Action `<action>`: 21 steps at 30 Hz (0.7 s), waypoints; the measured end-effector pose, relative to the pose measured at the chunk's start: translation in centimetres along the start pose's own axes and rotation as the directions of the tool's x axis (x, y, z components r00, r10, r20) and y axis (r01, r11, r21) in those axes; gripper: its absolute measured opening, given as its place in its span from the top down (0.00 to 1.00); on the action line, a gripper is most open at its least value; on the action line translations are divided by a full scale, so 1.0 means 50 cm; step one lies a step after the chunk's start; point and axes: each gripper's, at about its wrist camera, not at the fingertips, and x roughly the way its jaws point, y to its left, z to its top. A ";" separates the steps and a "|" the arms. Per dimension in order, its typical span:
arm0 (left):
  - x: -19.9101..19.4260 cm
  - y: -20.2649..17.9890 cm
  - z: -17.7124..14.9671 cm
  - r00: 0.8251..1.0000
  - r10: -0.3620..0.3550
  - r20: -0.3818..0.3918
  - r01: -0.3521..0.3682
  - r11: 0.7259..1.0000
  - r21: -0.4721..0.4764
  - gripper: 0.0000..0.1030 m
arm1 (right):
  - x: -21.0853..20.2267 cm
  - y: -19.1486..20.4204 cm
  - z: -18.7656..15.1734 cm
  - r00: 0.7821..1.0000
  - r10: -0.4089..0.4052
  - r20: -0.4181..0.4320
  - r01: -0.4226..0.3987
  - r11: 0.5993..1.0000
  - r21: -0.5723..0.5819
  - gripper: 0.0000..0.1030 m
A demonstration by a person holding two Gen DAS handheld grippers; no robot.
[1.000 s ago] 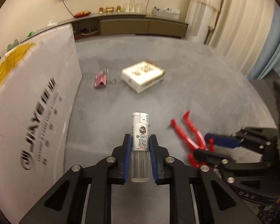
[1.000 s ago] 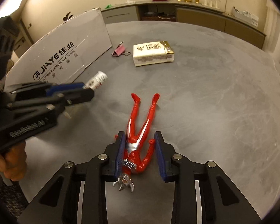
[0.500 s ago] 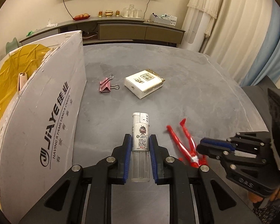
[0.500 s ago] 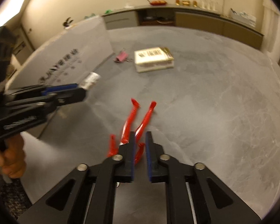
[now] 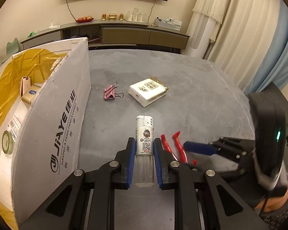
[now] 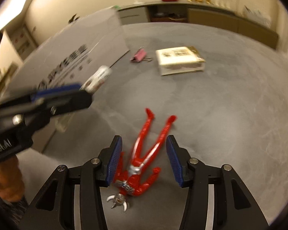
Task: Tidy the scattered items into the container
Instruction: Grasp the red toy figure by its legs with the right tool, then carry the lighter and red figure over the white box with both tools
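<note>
Left tongs (image 5: pixel 144 149) pinching a white lighter (image 5: pixel 144 138) upright between the blue pads, held above the grey bench (image 5: pixel 192 99), just right of the cardboard box (image 5: pixel 53 126). Right tongs (image 6: pixel 144 159) spread wide, straddling a red toy figure (image 6: pixel 144 159) lying flat on the bench, legs pointing away, silver-horned head nearest the camera; pads apart from the figure's sides, left pad close to one arm. Farther back on the bench: pink binder clip (image 5: pixel 111 93) near the box wall, white and gold packet (image 5: pixel 148 91) just beside it to the right. Inside the box, yellow lining (image 5: pixel 13 72), a roll of tape (image 5: pixel 7 144), a small gold case (image 5: pixel 29 94). Right-wrist view blurred toward the box and lighter.
</note>
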 end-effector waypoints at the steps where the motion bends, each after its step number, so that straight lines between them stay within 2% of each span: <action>1: -0.002 0.000 0.000 1.000 0.001 0.001 -0.001 1.000 0.000 0.80 | 0.001 0.014 -0.001 1.000 -0.017 -0.001 0.017 0.999 -0.033 0.72; 3: -0.003 0.001 0.000 1.000 -0.001 0.001 0.001 1.000 0.002 0.80 | 0.000 0.026 -0.002 1.000 -0.025 0.001 0.025 0.998 -0.052 0.73; 14: -0.023 0.005 -0.001 1.000 -0.011 0.015 0.011 1.000 0.010 0.80 | -0.064 -0.015 -0.010 0.998 0.014 0.053 -0.017 0.998 0.059 0.73; 21: -0.034 0.002 0.002 0.999 -0.019 0.027 0.018 1.000 0.013 0.80 | -0.096 -0.017 -0.001 0.995 0.021 0.094 -0.027 0.997 0.067 0.73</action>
